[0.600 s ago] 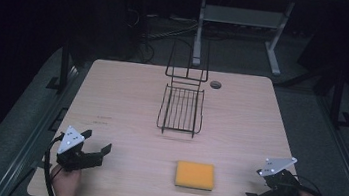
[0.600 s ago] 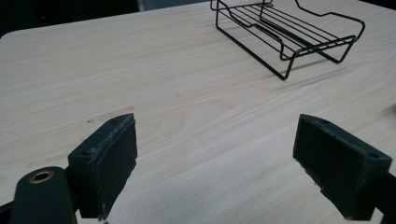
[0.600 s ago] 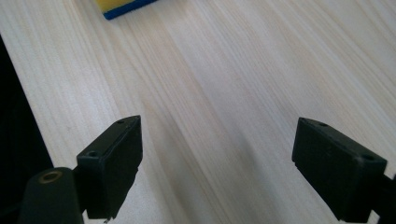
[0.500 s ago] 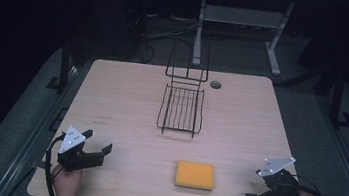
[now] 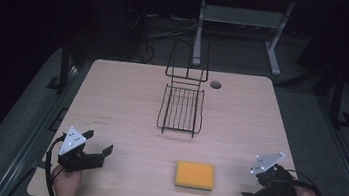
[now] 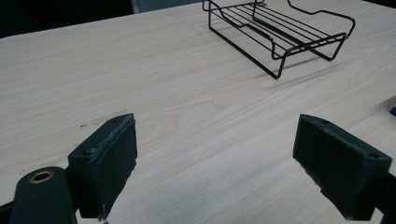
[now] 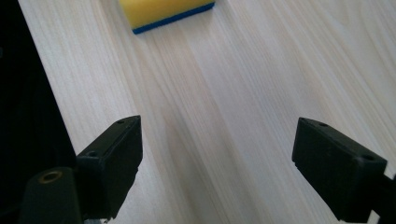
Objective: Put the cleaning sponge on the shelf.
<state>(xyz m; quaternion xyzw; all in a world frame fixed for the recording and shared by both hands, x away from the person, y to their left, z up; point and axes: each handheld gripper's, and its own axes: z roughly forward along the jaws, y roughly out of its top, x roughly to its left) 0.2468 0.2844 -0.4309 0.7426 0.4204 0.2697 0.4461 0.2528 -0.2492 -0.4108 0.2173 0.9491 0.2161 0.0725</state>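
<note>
Two hand-held grippers w/ us: left hand-held gripper [image 5: 100,150] and right hand-held gripper [image 5: 251,195], both spread wide, nothing between the jaws. Yellow rectangular sponge w/ blue underside [image 5: 195,175] lies flat near the front of the pale wooden desk [image 5: 122,96], between them. We reckon it's light and squashy, so pinch across its short sides. Black wire rack [image 5: 181,110] sits mid-desk; its upright back blurs into the dark.
</note>
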